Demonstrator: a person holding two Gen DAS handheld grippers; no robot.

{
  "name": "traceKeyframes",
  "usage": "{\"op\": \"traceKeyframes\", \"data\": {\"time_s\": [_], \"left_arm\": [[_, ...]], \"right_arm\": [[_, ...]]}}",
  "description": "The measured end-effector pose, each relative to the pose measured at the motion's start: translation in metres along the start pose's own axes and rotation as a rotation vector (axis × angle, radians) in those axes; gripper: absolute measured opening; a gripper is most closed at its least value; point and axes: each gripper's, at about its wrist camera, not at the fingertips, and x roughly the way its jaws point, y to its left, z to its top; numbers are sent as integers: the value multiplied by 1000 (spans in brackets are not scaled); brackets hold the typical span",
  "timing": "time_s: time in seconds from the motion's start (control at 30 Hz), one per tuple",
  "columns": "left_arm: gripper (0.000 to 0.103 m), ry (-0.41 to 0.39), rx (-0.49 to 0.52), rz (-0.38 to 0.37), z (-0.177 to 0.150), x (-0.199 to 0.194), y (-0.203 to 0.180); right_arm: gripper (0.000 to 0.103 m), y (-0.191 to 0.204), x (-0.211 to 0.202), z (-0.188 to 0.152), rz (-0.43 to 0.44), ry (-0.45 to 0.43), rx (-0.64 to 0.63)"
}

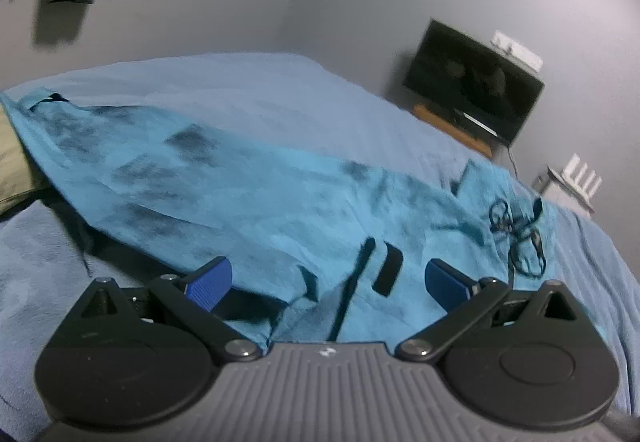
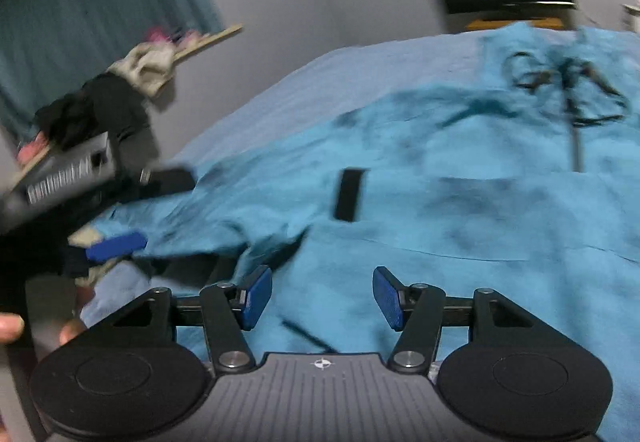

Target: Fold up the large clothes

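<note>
The garment (image 1: 256,194) lies spread on the bed (image 1: 248,82). Its drawstring (image 1: 516,234) rests on it toward the end nearest the television (image 1: 474,82), which stands beyond the bed.

You find no readable words, numbers or brand names here. The only mark is a small white round emblem on each ribbed grey gripper housing (image 1: 326,352) (image 2: 322,363), too small to make out.
</note>
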Motion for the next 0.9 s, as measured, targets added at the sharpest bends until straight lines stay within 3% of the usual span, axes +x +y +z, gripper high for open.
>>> {"op": "traceKeyframes", "data": {"time_s": [0.07, 0.2, 0.33, 0.43, 0.57, 0.63, 0.67, 0.73, 0.77, 0.83, 0.9], "left_arm": [[103, 28, 30, -6, -2, 4, -5], [103, 81, 115, -36, 4, 4, -15], [103, 37, 279, -30, 21, -2, -34], [103, 67, 389, -9, 18, 8, -46], [103, 143, 500, 6, -12, 35, -53], [103, 161, 601, 74, -33, 51, -55], [103, 177, 645, 117, -41, 59, -56], [103, 218, 708, 172, -56, 74, -55], [103, 232, 716, 180, -60, 79, -55], [103, 239, 700, 178, -60, 80, -52], [103, 216, 642, 157, -51, 74, -48]], "right_arm": [[64, -22, -21, 5, -83, -31, 23], [64, -69, -68, 3, -330, -56, 39], [64, -118, -110, -11, -515, -69, 62], [65, -148, -116, -23, -549, -38, 140], [64, -160, -92, -41, -620, 60, 88], [66, -162, -76, -49, -668, 106, 51], [73, -162, -75, -53, -690, 108, 31], [88, -162, -74, -59, -739, 98, 12], [89, -163, -79, -60, -752, 81, 17], [91, -163, -90, -62, -744, 0, 62], [100, -162, -101, -63, -716, -89, 124]]}}
